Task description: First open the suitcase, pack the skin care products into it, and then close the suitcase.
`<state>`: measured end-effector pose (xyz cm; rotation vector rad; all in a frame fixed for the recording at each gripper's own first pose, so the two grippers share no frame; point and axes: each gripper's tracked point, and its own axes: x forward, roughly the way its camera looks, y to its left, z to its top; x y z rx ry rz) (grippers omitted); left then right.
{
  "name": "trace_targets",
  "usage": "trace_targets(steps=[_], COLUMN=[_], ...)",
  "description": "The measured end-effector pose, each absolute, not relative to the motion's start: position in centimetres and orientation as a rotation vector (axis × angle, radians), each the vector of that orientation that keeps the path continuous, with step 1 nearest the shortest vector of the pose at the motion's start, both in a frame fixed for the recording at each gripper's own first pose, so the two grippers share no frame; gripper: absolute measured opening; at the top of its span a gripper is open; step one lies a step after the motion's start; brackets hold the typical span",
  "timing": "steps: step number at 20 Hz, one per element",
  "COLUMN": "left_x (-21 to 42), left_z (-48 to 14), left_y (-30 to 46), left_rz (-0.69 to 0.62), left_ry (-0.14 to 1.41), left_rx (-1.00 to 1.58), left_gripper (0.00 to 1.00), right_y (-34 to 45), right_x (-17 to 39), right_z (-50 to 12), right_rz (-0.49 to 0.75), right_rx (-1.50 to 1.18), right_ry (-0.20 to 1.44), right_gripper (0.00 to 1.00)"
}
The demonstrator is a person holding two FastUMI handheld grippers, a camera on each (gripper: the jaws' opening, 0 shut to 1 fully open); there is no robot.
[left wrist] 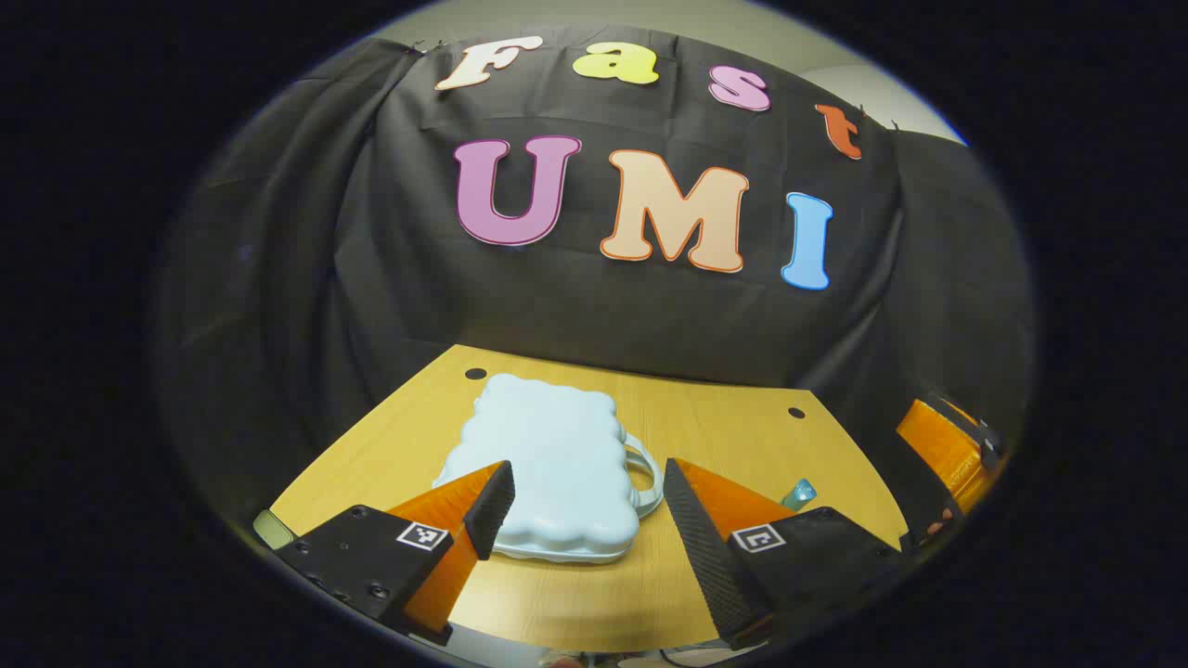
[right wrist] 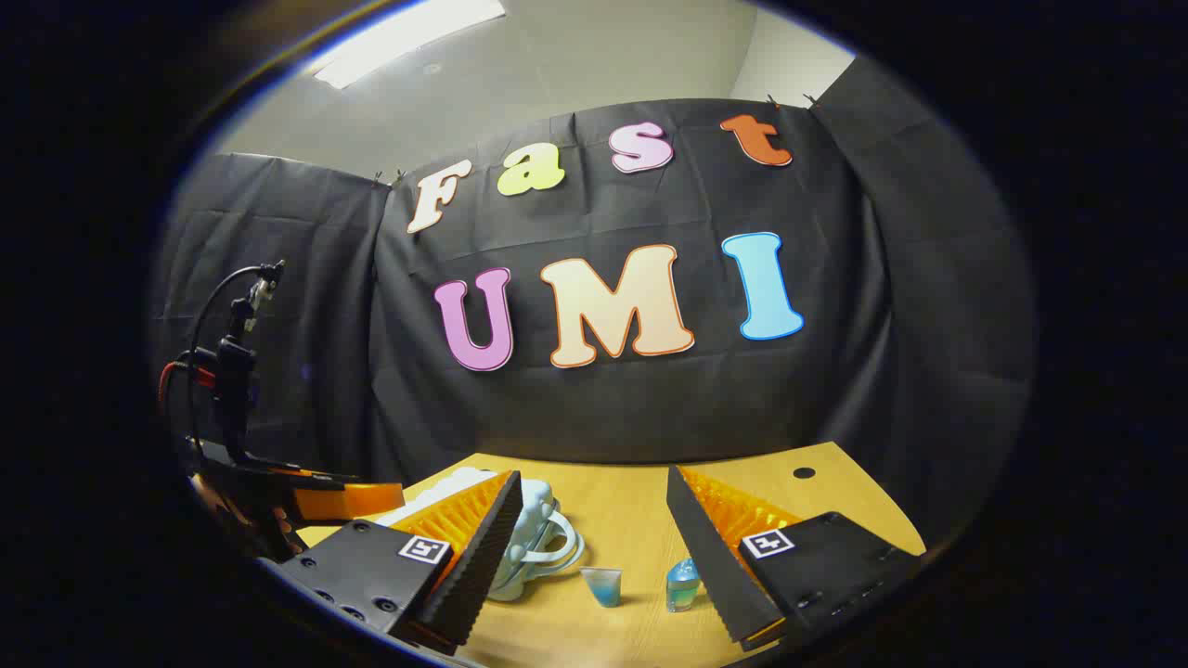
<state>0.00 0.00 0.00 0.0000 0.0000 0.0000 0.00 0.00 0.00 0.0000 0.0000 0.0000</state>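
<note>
You are holding the left gripper (left wrist: pixel 587 506) low over the near edge of the wooden table (left wrist: pixel 742 436), its jaws standing wide apart and gripping nothing. That opening is framing the pale blue suitcase (left wrist: pixel 548 468), which in the left gripper view is lying flat and shut at about twelve o'clock from the fingers, with its handle (left wrist: pixel 645 473) pointing toward three o'clock. You are likely lining up this way because the lid has to come up first, and a flat, closed shell gives you little to take hold of except its rim or that handle.

Moving right, the small skin care items are waiting on the bare wood. In the right gripper view a blue-tinted cup (right wrist: pixel 602 586) is standing just beside the suitcase handle, and a small blue bottle (right wrist: pixel 682 584) is standing near it at about three o'clock, close against the inner face of your right-hand finger. They are sitting apart from the case, leaving room for the lid to swing.

You are keeping the right gripper (right wrist: pixel 594 543) low too, its jaws parted and empty, aimed over those two items. From there it looks ready to pick them up once the case is open; nothing is packed yet.
</note>
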Motion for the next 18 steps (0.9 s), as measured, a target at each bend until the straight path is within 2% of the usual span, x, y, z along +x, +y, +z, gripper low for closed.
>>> trace_targets(steps=[9, 10, 11, 18], left_x=[2.0, 2.1, 2.2, 3.9], left_z=[0.0, -0.2, -0.1, -0.4], left_y=[-1.4, -1.4, -1.4, -2.3], left_rz=[-0.063, -0.065, -0.066, -0.100], left_ry=[0.055, 0.057, 0.058, 0.117], left_rx=[0.018, 0.020, 0.022, 0.013], left_gripper=[0.95, 0.92, 0.95, 0.94], right_y=[-1.4, -1.6, -1.7, -2.6], right_x=[0.3, 0.3, 0.3, 0.4], right_z=[0.0, -0.1, -0.1, -0.9], right_rz=[-0.059, -0.063, -0.065, -0.076], right_rx=[-0.024, -0.019, -0.015, -0.019], right_ry=[-0.005, -0.005, -0.005, 0.022], right_gripper=[0.98, 0.98, 0.98, 0.98])
